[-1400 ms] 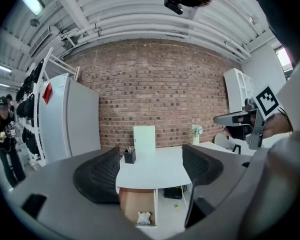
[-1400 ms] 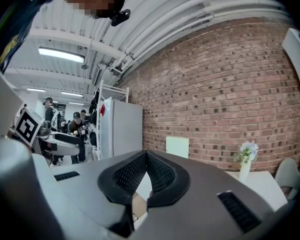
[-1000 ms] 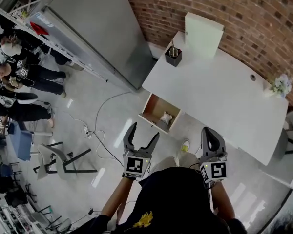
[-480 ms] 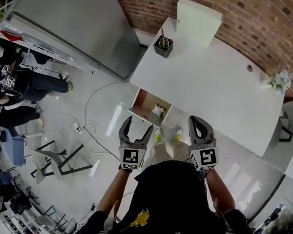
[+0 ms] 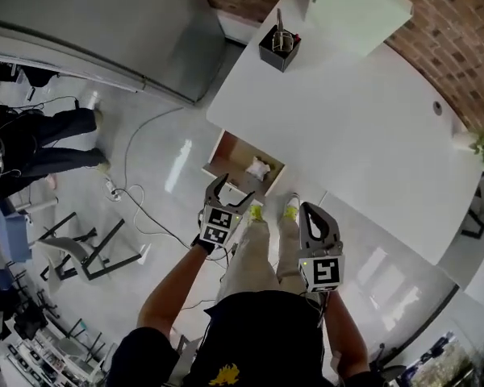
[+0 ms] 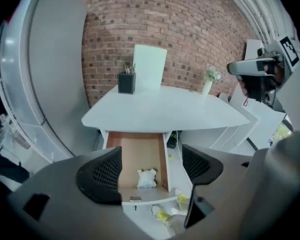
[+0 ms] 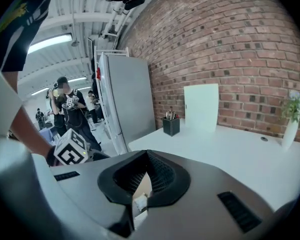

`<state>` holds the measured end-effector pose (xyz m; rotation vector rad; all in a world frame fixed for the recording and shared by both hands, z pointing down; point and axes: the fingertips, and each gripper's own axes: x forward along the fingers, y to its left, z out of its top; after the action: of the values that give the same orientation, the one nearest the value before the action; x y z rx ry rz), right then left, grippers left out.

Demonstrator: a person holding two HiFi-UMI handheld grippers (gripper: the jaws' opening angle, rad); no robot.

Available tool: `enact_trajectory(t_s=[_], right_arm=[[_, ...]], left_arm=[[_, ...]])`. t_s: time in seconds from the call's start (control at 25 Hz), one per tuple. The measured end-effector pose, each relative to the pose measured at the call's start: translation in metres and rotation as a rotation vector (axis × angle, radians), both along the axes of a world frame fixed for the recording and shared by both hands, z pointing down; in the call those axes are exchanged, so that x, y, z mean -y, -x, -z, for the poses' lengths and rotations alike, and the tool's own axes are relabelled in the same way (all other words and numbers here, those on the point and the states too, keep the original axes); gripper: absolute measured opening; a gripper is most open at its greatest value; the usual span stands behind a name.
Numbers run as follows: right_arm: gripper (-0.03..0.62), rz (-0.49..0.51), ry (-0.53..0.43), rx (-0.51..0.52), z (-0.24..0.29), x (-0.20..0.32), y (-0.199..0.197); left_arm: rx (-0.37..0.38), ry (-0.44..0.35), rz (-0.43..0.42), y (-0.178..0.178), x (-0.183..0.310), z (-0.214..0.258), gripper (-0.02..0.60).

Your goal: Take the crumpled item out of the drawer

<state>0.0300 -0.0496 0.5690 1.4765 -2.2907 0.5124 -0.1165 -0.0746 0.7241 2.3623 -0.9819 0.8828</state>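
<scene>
Left gripper (image 5: 231,193) jaws wide apart, empty, aimed at open drawer (image 5: 224,153), looks like setup for the grab. Wad (image 5: 258,168) lies inside near drawer front, untouched. Right gripper (image 5: 313,214) pinched closed on nothing, held aside.

Drawer (image 6: 137,151) brown wood inside; crumpled item (image 6: 146,178) papery white; table (image 6: 165,111) smooth matt white.

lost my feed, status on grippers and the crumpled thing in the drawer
Left gripper open, short of the drawer. Right gripper shut, empty. Crumpled item lying in open drawer, untouched. Nothing blocking it.
</scene>
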Motion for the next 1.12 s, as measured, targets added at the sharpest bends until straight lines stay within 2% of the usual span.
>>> enact_trajectory(t_s=[0.2, 0.36, 0.56, 0.68, 0.92, 0.96, 1.04, 1.08, 1.12], right_arm=[[0.028, -0.051, 0.078, -0.014, -0.063, -0.005, -0.002], [0.028, -0.056, 0.116, -0.036, -0.111, -0.002, -0.002], [0.028, -0.107, 0.192, -0.064, -0.180, 0.004, -0.018], [0.028, -0.143, 0.216, -0.074, -0.211, 0.009, -0.026], [0.028, -0.158, 0.240, -0.042, -0.221, 0.002, -0.033], [0.028, -0.155, 0.243, -0.038, -0.221, 0.001, -0.030], [0.028, -0.139, 0.250, -0.037, -0.223, -0.002, -0.022], [0.028, -0.127, 0.253, -0.039, -0.224, -0.003, -0.019], [0.028, -0.114, 0.256, -0.040, -0.224, -0.005, -0.016]], left_arm=[[0.044, 0.220, -0.058, -0.010, 0.005, -0.125, 0.390], [0.101, 0.317, -0.083, -0.015, 0.013, -0.194, 0.390], [0.134, 0.358, -0.088, -0.022, 0.031, -0.257, 0.390], [0.144, 0.385, -0.123, -0.030, 0.033, -0.282, 0.390], [0.189, 0.535, -0.178, -0.043, 0.008, -0.332, 0.390], [0.212, 0.557, -0.178, -0.043, 0.007, -0.339, 0.390], [0.311, 0.574, -0.184, -0.037, 0.009, -0.346, 0.388], [0.363, 0.562, -0.188, -0.035, 0.011, -0.349, 0.379], [0.394, 0.536, -0.190, -0.035, 0.013, -0.352, 0.269]])
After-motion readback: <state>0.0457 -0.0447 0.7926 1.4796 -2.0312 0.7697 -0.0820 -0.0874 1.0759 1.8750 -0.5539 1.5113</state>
